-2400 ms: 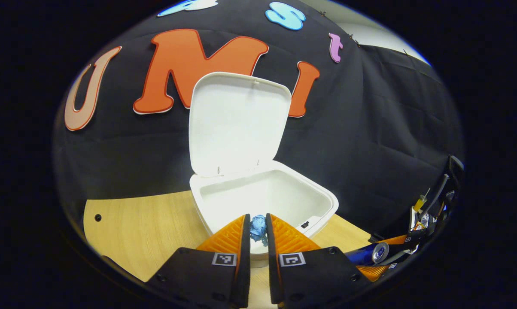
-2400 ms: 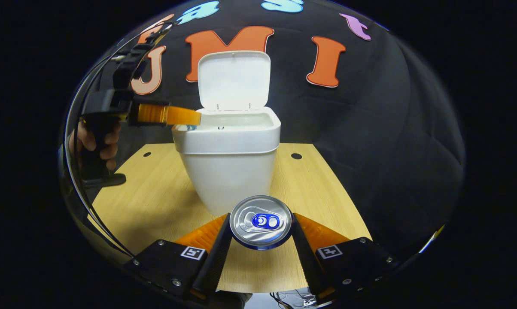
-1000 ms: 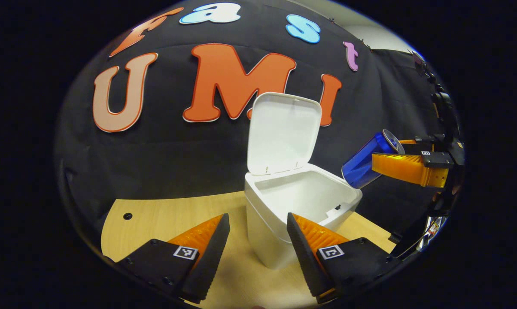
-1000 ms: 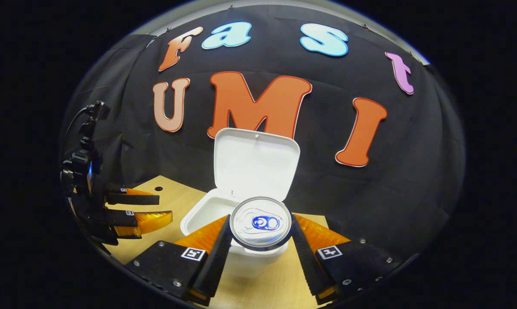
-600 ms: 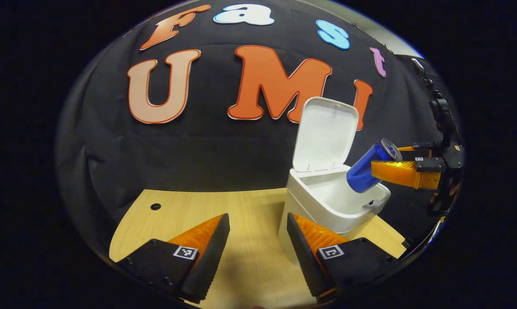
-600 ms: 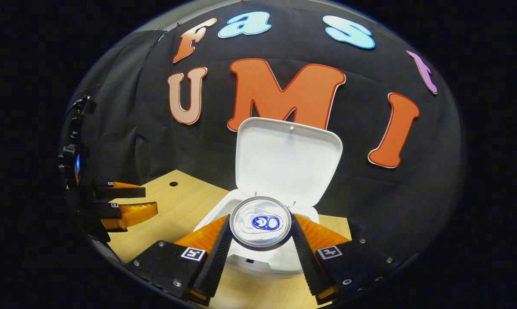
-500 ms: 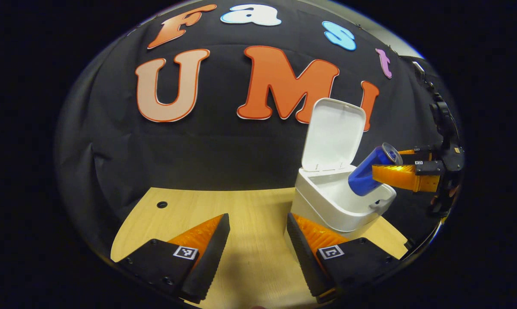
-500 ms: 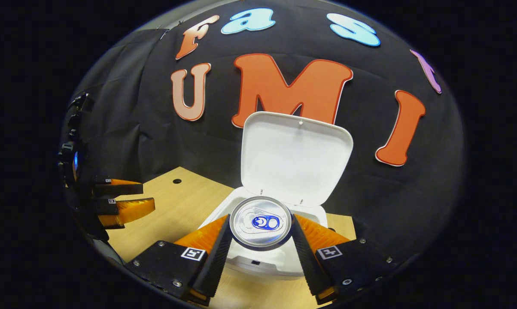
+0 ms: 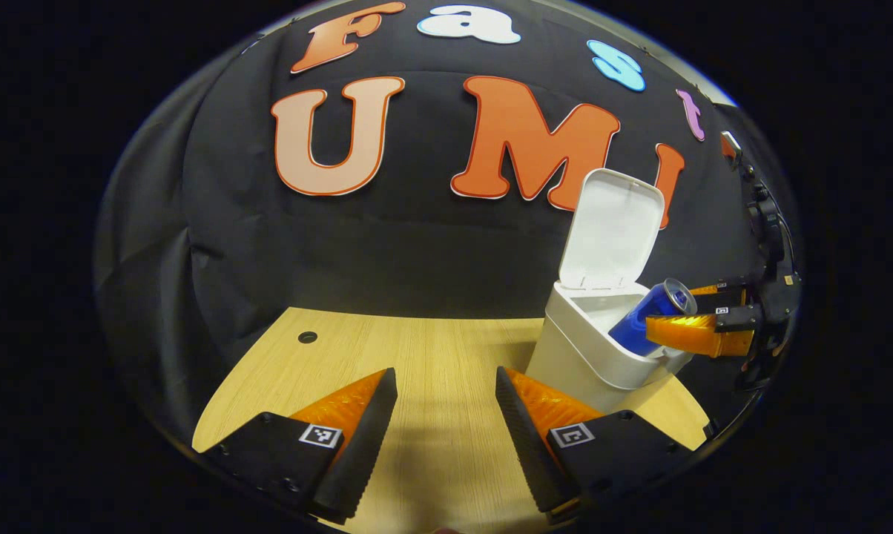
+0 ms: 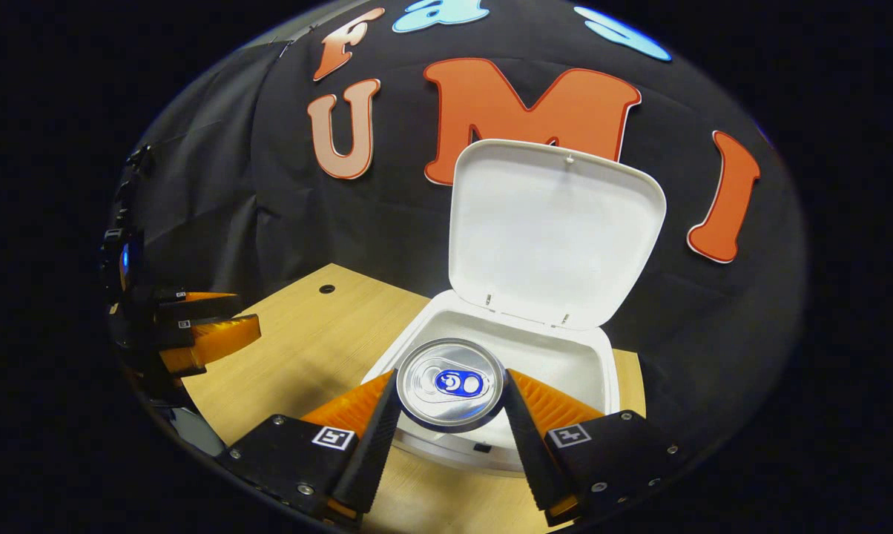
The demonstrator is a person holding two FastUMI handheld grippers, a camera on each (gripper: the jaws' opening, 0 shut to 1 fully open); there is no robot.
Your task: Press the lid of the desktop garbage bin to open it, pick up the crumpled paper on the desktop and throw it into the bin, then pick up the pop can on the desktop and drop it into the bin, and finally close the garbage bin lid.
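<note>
The white bin [image 10: 608,378] stands on the wooden table [image 10: 305,341] with its lid [image 10: 558,230] swung up. My right gripper [image 10: 451,377] is shut on the blue pop can [image 10: 451,387], whose silver top faces the camera just over the bin's front rim. In the left gripper view the can [image 9: 643,326] is tilted, its lower end dipping into the bin [image 9: 587,363] under the raised lid [image 9: 613,222], with the right gripper [image 9: 673,311] clamped around it. My left gripper [image 9: 446,386] is open over bare table, left of the bin; it appears again at far left, my left gripper [image 10: 248,314].
The table [image 9: 417,348] has a small hole [image 9: 307,337] near its back left corner, the same hole [image 10: 327,288] showing in the right gripper view. Black cloth hangs close behind the bin. The table's right edge lies just past the bin.
The left gripper let go of the blue crumpled paper over the bin, opened and drew back leftward. The right gripper lifted the can off the table and lowered it toward the bin's opening.
</note>
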